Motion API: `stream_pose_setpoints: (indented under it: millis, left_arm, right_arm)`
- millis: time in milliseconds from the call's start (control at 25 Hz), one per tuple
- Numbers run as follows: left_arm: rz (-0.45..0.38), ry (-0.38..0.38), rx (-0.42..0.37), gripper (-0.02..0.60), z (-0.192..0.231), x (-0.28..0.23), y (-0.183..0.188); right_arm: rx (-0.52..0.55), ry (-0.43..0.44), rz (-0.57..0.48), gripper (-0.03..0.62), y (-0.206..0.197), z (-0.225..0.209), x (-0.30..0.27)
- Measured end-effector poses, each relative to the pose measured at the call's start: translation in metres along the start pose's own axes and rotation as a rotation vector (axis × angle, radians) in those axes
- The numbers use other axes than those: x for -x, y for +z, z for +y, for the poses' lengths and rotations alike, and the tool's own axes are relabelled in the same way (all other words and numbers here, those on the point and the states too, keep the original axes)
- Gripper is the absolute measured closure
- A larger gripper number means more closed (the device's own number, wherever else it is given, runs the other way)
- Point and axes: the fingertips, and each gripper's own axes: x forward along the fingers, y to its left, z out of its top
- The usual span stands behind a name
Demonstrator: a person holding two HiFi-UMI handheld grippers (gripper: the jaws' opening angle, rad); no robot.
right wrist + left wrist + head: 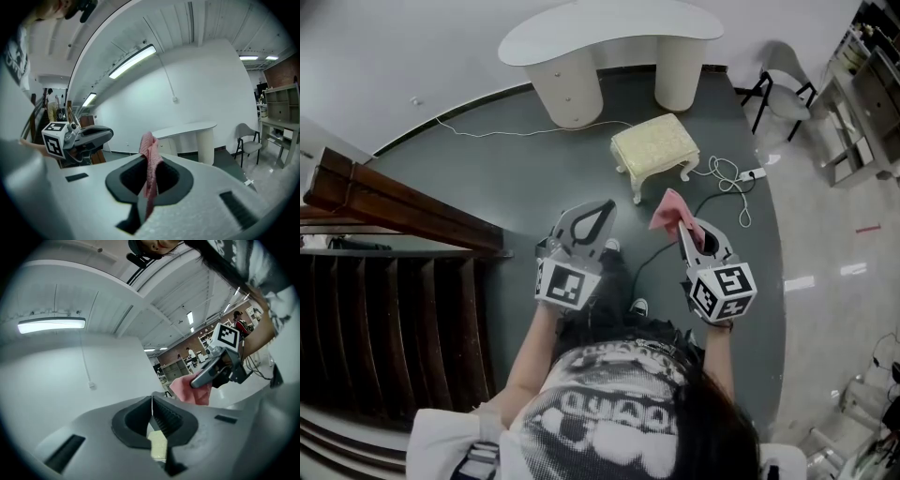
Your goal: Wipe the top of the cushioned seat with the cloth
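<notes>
A dark grey floor (pixel 487 178) fills the middle of the head view, and a dark wooden staircase (pixel 384 281) runs along its left side. At the far wall stands a white desk (pixel 609 28) with a curved top on two round pedestals. In front of the desk, on the floor, is the cushioned seat (pixel 656 145) — a cream stool with carved white legs. A grey chair (pixel 783 89) stands further to the right.

The person holds both grippers in front of the body, side by side and apart. The left gripper (pixel 602 208) has its jaws pressed together with nothing between them. The right gripper (pixel 686 227) has its jaws closed on the pink cloth (pixel 668 211) — a bunch of it stands up above the jaw tips and a strip hangs down between them. The cloth is in the air, on the near side of the seat and not touching it. A white power strip (pixel 752 173) with its cable lies on the floor just to the right of the seat.
</notes>
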Motion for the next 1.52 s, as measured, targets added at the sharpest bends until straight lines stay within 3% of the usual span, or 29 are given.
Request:
stream_pose_setpoints:
  millis: [480, 1080, 1520]
  left_arm:
    - [-0.017, -0.081, -0.036, 0.575, 0.054, -0.071, -0.039]
    - [-0.058, -0.211, 0.010, 0.575, 0.214, -0.173, -0.137]
    - [-0.093, -0.260, 0.056, 0.575, 0.254, -0.204, -0.174]
  right_arm:
    - [-0.029, -0.050, 0.012, 0.582, 0.017, -0.041, -0.089]
    - [-0.064, -0.139, 0.092, 0.582, 0.051, -0.077, -0.300]
    - [-0.055, -0.174, 0.157, 0.582, 0.045, -0.090, -0.365]
